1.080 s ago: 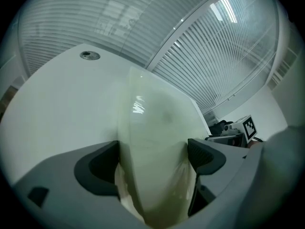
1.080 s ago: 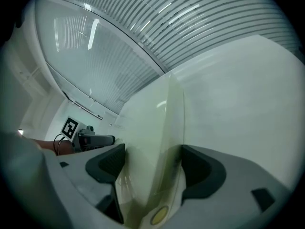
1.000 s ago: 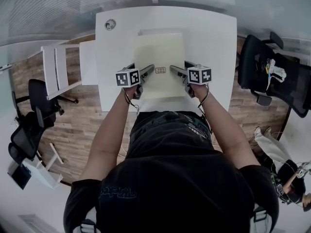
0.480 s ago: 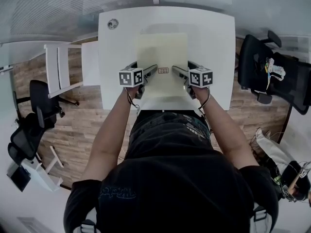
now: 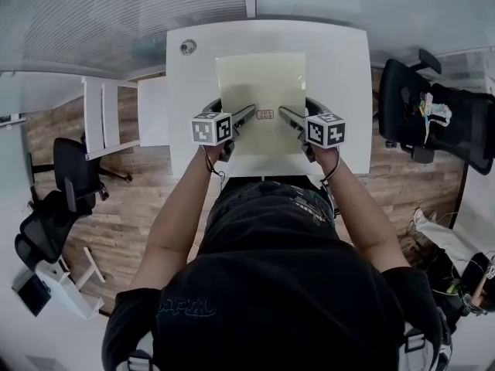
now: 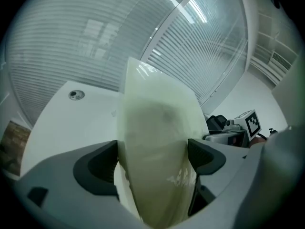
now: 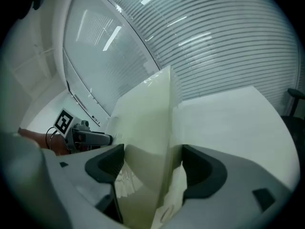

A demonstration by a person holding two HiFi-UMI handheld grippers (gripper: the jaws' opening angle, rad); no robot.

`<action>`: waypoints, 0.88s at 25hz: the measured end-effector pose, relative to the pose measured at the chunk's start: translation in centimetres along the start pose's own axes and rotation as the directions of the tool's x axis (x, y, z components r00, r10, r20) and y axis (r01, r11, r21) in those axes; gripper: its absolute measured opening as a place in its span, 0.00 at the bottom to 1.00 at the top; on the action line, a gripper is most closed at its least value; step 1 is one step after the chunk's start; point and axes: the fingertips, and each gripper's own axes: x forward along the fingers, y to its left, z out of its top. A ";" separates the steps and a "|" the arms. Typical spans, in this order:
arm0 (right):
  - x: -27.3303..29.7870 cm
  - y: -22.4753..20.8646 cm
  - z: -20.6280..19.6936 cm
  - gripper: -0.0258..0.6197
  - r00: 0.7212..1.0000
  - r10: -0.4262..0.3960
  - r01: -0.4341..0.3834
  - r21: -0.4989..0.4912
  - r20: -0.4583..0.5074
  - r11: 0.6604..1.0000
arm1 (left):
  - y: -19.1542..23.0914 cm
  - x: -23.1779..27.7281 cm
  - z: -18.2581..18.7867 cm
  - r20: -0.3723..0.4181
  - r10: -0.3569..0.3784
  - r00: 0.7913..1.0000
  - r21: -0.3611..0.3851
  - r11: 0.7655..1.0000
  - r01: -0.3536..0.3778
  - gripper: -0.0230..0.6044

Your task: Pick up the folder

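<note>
A pale yellow-green folder (image 5: 261,91) hangs flat over the white table (image 5: 340,68), gripped at its near corners. My left gripper (image 5: 244,115) is shut on the folder's left side and my right gripper (image 5: 286,115) on its right side. In the left gripper view the folder (image 6: 157,137) fills the gap between the left gripper's (image 6: 152,159) jaws and stands up toward the glass wall. The right gripper view has the folder (image 7: 143,137) wedged in the right gripper (image 7: 152,168) the same way. A small label (image 5: 264,114) sits near the folder's front edge.
A round grommet (image 5: 188,47) is set in the table's far left corner. A white chair (image 5: 100,118) stands left of the table, a black office chair (image 5: 421,110) stands right of it, and another black chair (image 5: 69,180) is further left. A glass wall with blinds runs behind.
Both grippers have risen with the folder, which now looks larger against the table. The two grippers keep the same hold on it.
</note>
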 end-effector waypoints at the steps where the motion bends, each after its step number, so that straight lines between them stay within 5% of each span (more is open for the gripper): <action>1: -0.5 0.5 0.6 0.61 1.000 -0.002 0.002 -0.009 0.020 1.000 | -0.4 -0.6 0.7 0.018 -0.004 1.000 0.018 1.000 0.003 0.78; 12: -5.5 8.4 7.0 0.61 0.966 -0.028 0.072 -0.163 0.256 0.984 | -3.5 -9.3 7.1 0.229 -0.066 0.971 0.168 0.985 0.027 0.78; 22: -7.1 12.5 8.2 0.62 0.939 -0.037 0.110 -0.194 0.342 0.975 | -4.1 -13.8 9.0 0.309 -0.102 0.946 0.240 0.970 0.026 0.78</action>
